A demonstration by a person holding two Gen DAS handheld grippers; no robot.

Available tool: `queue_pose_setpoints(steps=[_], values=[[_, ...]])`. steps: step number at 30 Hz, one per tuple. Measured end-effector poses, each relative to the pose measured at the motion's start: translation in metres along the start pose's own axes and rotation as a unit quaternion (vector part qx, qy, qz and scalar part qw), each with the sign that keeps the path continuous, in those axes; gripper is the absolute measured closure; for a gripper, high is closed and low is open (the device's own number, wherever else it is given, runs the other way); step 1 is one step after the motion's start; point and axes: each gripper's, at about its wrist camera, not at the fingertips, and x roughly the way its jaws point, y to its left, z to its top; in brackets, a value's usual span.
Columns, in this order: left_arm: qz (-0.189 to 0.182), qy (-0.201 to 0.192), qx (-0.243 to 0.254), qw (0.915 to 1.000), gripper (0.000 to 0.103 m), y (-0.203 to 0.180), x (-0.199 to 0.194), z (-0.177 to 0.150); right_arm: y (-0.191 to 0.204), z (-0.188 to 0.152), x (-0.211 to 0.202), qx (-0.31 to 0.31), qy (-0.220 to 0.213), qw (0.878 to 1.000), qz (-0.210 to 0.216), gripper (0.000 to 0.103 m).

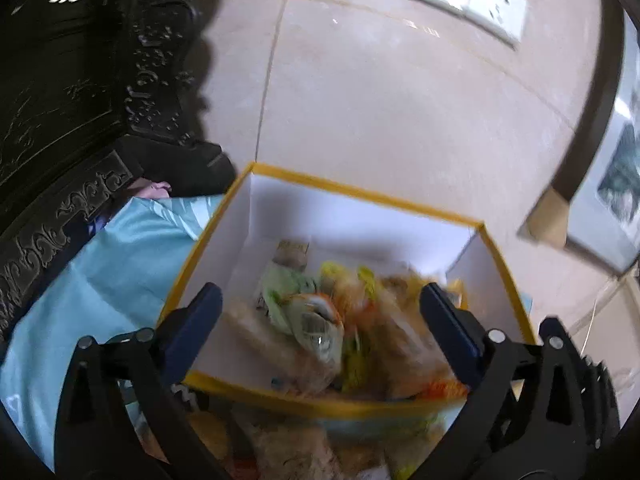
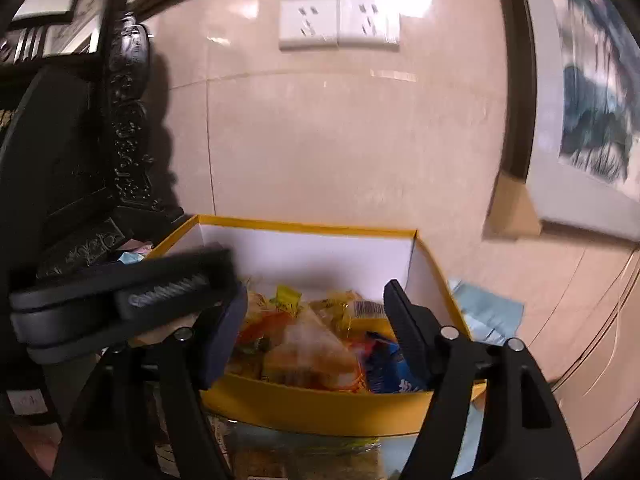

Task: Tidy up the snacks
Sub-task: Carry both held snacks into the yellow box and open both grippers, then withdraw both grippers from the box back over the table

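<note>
A box with a yellow rim [image 1: 360, 194] and white walls stands by the tiled wall, holding several wrapped snacks. A pale green packet [image 1: 304, 308] lies near its middle among orange and yellow wrappers, all blurred. My left gripper [image 1: 320, 314] hangs open and wide above the box's near half, nothing between its blue pads. In the right wrist view the same box [image 2: 312, 226] holds a triangular clear packet [image 2: 312, 348], a blue packet [image 2: 388, 364] and a yellow one [image 2: 288, 298]. My right gripper [image 2: 316, 320] hovers open over the near edge, empty.
The left gripper's black body [image 2: 120, 300] crosses the box's left side. A light blue sheet [image 1: 100, 272] lies under and left of the box. Dark carved furniture [image 1: 60, 120] stands at left, a framed picture [image 2: 592, 120] leans at right, wall sockets [image 2: 340, 22] above. More packets [image 1: 288, 448] lie in front of the box.
</note>
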Motion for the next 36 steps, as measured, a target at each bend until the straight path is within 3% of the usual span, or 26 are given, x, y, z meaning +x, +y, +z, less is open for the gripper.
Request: queue_pose_setpoints(steps=[5,7,9,14,17,23,28,31,36], values=[[0.009,-0.002,0.033,0.9994,0.002,0.003,-0.027,-0.012,-0.033,-0.009,-0.023,0.077,0.031,0.996,0.028,0.028],[0.011,-0.004,0.036,0.9993,0.002,0.008,-0.041,-0.018,-0.045,-0.015,-0.039,0.097,0.033,0.994,0.027,0.012],[0.007,-0.001,0.027,0.9996,0.002,0.015,-0.051,-0.028,-0.057,-0.023,-0.059,0.112,0.026,0.993,0.012,0.005],[-0.003,0.020,0.019,0.9996,0.002,0.037,-0.075,-0.069,-0.074,-0.052,-0.099,0.133,0.044,0.990,0.008,0.003],[0.002,0.036,0.000,0.9994,0.002,0.061,-0.084,-0.099,-0.077,-0.079,-0.114,0.168,0.065,0.982,0.059,0.001],[0.059,0.061,0.003,0.9964,0.002,0.102,-0.088,-0.144,-0.072,-0.114,-0.119,0.195,0.089,0.974,0.072,0.001],[0.094,0.063,0.017,0.9935,0.002,0.116,-0.084,-0.152,-0.078,-0.130,-0.106,0.226,0.124,0.963,0.084,0.001],[0.099,0.060,0.018,0.9931,0.002,0.116,-0.082,-0.149,-0.085,-0.132,-0.107,0.254,0.122,0.955,0.087,0.001],[0.094,0.064,0.023,0.9933,0.002,0.111,-0.072,-0.143,-0.089,-0.133,-0.106,0.244,0.123,0.959,0.072,0.001]])
